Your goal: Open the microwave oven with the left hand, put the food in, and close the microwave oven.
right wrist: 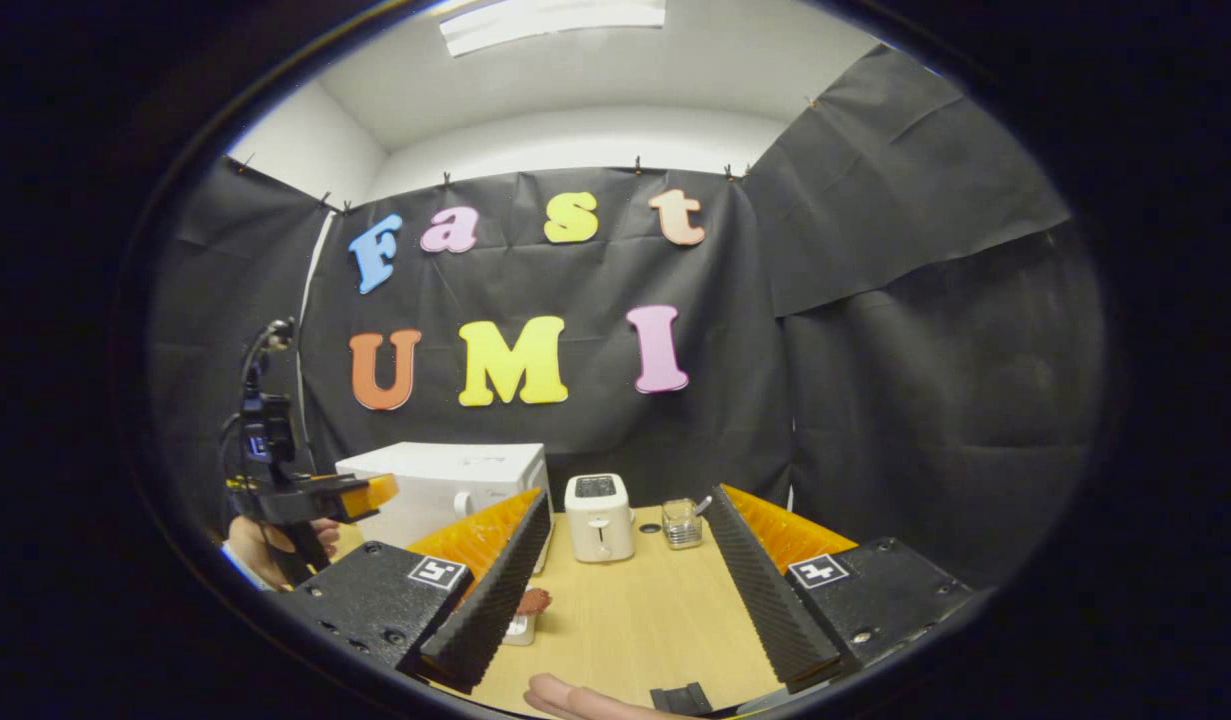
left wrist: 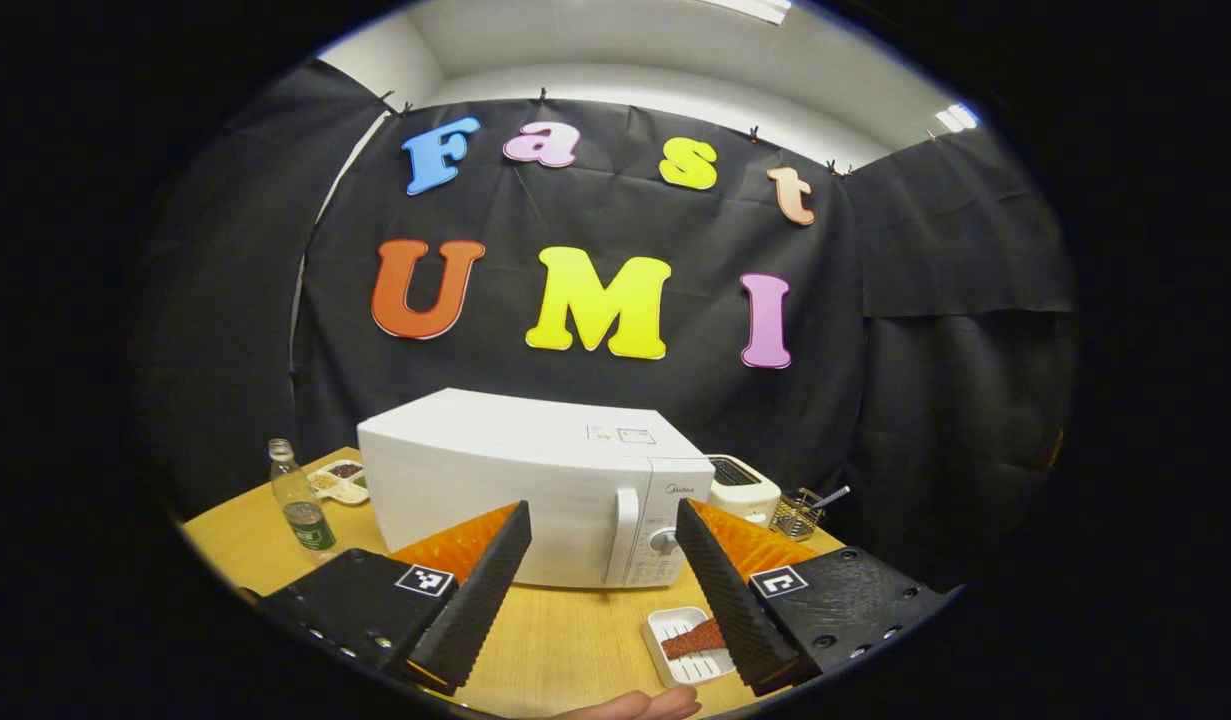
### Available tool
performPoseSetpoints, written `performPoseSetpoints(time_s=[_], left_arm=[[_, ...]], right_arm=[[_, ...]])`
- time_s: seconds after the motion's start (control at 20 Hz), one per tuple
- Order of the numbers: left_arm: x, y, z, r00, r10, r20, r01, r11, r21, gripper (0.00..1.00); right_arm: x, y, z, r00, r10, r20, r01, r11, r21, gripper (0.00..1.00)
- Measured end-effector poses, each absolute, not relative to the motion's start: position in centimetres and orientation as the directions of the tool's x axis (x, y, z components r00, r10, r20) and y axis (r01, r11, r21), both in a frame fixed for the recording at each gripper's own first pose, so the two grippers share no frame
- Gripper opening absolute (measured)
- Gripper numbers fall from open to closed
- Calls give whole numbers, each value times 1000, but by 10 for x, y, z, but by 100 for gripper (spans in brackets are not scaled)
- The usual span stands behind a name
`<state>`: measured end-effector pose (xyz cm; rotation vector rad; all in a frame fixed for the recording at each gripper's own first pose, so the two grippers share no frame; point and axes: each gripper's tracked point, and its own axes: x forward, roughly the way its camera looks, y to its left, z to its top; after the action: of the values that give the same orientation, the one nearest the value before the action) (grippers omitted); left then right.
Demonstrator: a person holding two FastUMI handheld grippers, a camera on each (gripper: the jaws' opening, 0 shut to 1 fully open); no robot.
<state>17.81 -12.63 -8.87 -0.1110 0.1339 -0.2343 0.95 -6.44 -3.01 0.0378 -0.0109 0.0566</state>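
Still closed, the microwave (left wrist: pixel 535 490) is seen at the far side of the table (left wrist: pixel 565 640), its door handle (left wrist: pixel 623 535) right of centre. The food (left wrist: pixel 693 638) lies nearer. Both the left claw (left wrist: pixel 600 590) and right claw (right wrist: pixel 625 590) are held wide, empty. The handle is best hooked squarely, then pulled gently outward.

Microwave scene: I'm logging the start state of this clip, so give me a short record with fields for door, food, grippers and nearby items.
door: microwave shut, handle on its right side, untouched
food: reddish-brown piece in a white tray on the table, in front of the microwave
left gripper: open, holding nothing, facing the door
right gripper: open, holding nothing
nearby: toaster right of the microwave, bottle to its left
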Motion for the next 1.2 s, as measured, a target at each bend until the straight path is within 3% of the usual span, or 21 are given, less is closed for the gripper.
performPoseSetpoints(time_s=[0.05,0.1,0.15,0.4,0.45,0.5,0.65,0.7,0.75,0.85,0.95,1.0,1.1,1.15,1.2], left_arm=[[189,-137,-99,957,-261,-126,241,958,-158,92],[199,-144,-110,952,-269,-144,242,954,-179,78],[209,-147,-120,951,-263,-163,232,955,-184,90],[245,-161,-163,943,-243,-226,216,967,-137,90],[252,-162,-171,942,-235,-238,210,969,-126,90],[259,-164,-180,941,-225,-251,200,972,-121,90],[275,-169,-196,939,-213,-270,190,976,-109,90],[280,-169,-201,940,-208,-272,187,977,-102,90],[284,-171,-205,938,-209,-275,186,977,-107,90],[290,-183,-207,931,-250,-265,221,966,-135,82],[296,-188,-210,932,-258,-254,232,964,-128,65],[299,-186,-212,934,-251,-255,229,967,-114,47],[305,-177,-217,945,-186,-268,175,982,-67,46],[302,-176,-216,941,-183,-284,181,983,-32,38],[304,-175,-220,942,-175,-288,174,984,-28,45]], right_arm=[[10,-67,-31,998,54,12,-54,998,32,100],[11,-71,-32,999,47,11,-47,999,26,100],[12,-75,-33,999,40,13,-40,999,21,100],[15,-88,-42,999,30,11,-30,999,20,100],[16,-91,-45,999,31,8,-31,999,24,94],[18,-93,-47,1000,30,4,-30,999,29,100],[23,-102,-57,1000,26,-11,-26,999,43,100],[26,-106,-61,1000,24,-19,-23,999,48,94],[28,-109,-65,999,21,-26,-20,998,54,100],[32,-114,-70,999,16,-37,-14,998,62,100],[35,-117,-77,999,11,-48,-7,997,70,100],[38,-118,-78,999,13,-53,-9,997,76,94],[40,-118,-82,998,15,-61,-9,996,86,94],[41,-119,-84,998,15,-63,-9,996,91,100],[41,-120,-85,998,14,-65,-8,995,97,94]])
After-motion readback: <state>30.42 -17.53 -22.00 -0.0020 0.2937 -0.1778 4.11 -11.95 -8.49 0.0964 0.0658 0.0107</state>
